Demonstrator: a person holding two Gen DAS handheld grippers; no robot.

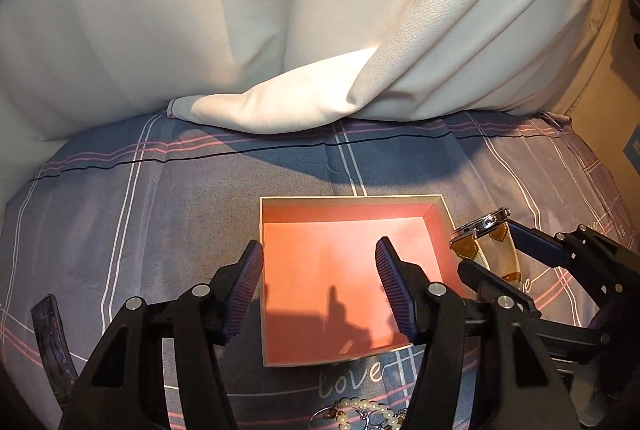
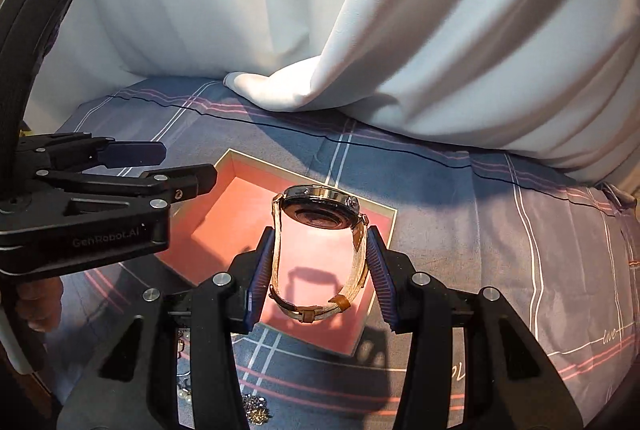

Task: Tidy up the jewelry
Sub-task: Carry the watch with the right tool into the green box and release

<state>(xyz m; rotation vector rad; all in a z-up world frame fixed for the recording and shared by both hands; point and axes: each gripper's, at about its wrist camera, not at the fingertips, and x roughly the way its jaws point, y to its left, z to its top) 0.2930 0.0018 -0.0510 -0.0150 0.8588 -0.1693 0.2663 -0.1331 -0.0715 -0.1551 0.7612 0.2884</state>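
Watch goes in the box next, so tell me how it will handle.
The watch, held by its looped strap between the right gripper fingers, likely hangs case-heavy. The strap looks flexible and may squash. The rounded case could tip over in the box.

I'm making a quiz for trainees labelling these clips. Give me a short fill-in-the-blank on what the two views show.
1. The right hand-held gripper is shut on a ____ with a tan strap.
2. The inside of the open box is coloured ____.
3. Between the fingers of the left hand-held gripper there is ____.
4. The string of pearls lies on the ____ bedsheet, outside the box.

Missing words: watch; pink; nothing; plaid
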